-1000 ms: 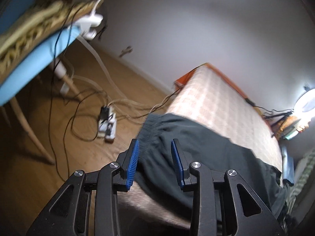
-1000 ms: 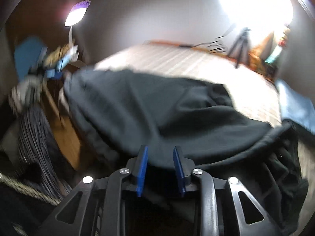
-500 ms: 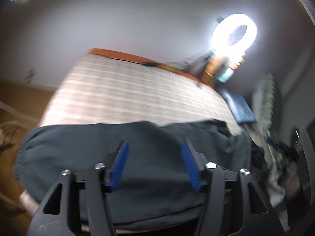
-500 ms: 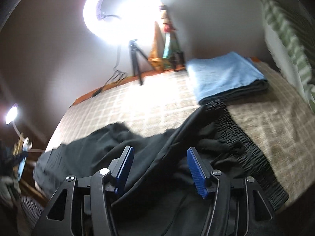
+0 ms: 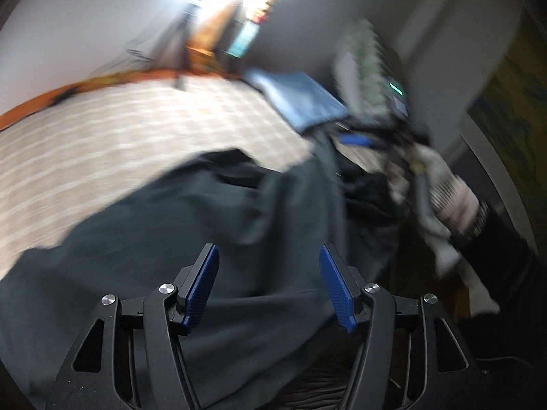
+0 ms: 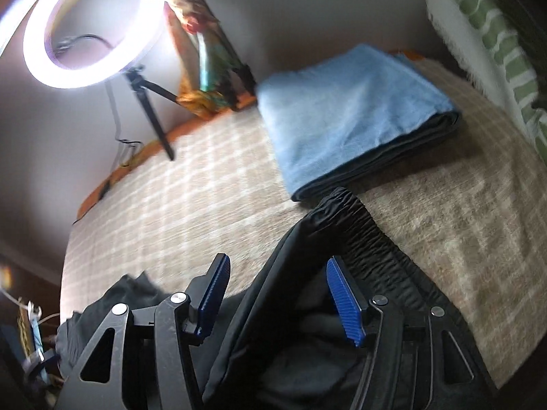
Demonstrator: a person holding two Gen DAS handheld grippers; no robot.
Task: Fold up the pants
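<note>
Dark pants point(image 5: 205, 205) lie spread and creased across the checked bed cover point(image 5: 102, 143). My left gripper point(image 5: 268, 253) hovers over the cloth; its jaws are opening, and its blue pads touch nothing. In the right wrist view the pants point(image 6: 307, 341) show their gathered elastic waistband point(image 6: 362, 229), which runs up toward a folded towel. My right gripper point(image 6: 277, 266) stands open above the waist end, with a seam edge below the gap and no pad pressing on it. A person's hand point(image 5: 448, 201) shows blurred at the right of the left wrist view.
A folded blue towel point(image 6: 348, 116) lies at the bed's far side. A lit ring light point(image 6: 89, 24) on a tripod point(image 6: 150, 102) stands by the wall, next to a colourful ornament point(image 6: 205, 51). A green-striped pillow point(image 6: 495, 34) is at the right edge. Bare bed cover point(image 6: 171, 212) lies to the left.
Both pairs of jaws have spread wider. The left view swept from the floor and the bed's corner across toward the towel side. The right view swung from the pant legs to the waistband.
</note>
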